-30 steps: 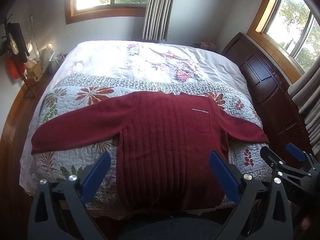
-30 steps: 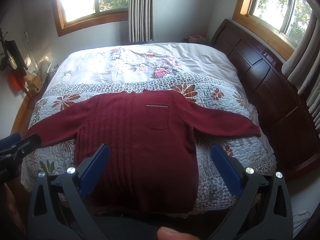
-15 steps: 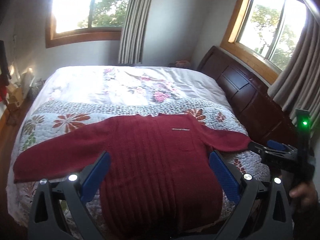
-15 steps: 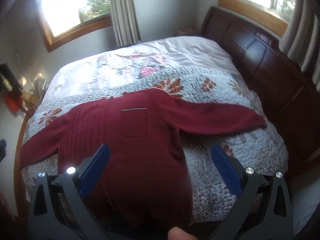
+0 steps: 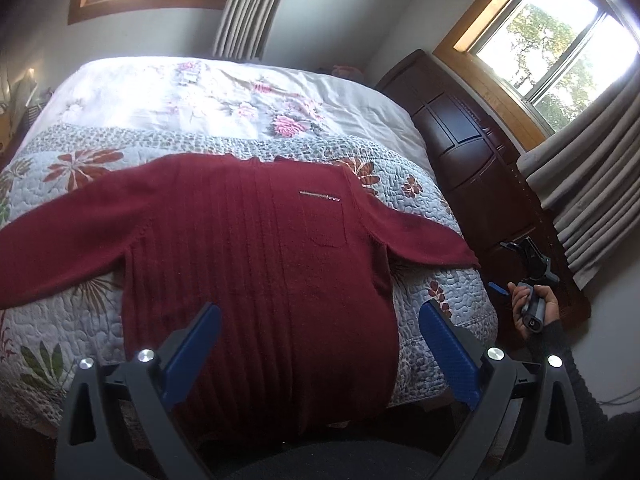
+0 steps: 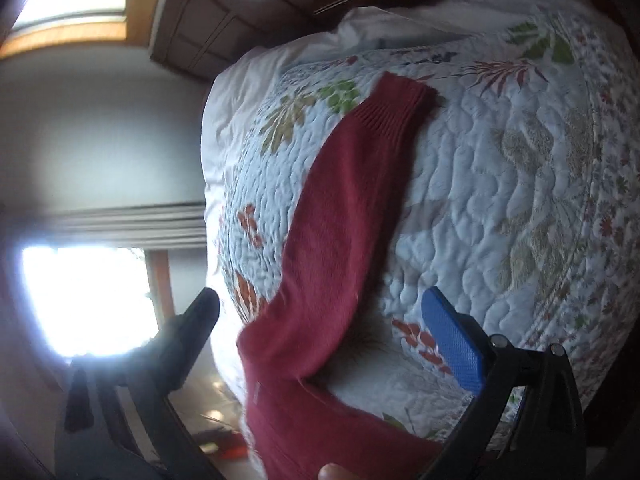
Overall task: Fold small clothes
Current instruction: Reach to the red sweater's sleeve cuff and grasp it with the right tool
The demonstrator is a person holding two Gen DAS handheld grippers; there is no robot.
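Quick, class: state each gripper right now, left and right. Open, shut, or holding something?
Left gripper: open, holding nothing, above the dark red knitted sweater.
Right gripper: open, holding nothing, straddling the sweater's sleeve.

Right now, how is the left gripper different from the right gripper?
The left gripper hangs level over the dark red knitted sweater's body; the right gripper is rolled sideways over its sleeve. Both blue pads show on the left gripper, only one on the right gripper. Both are open and empty.
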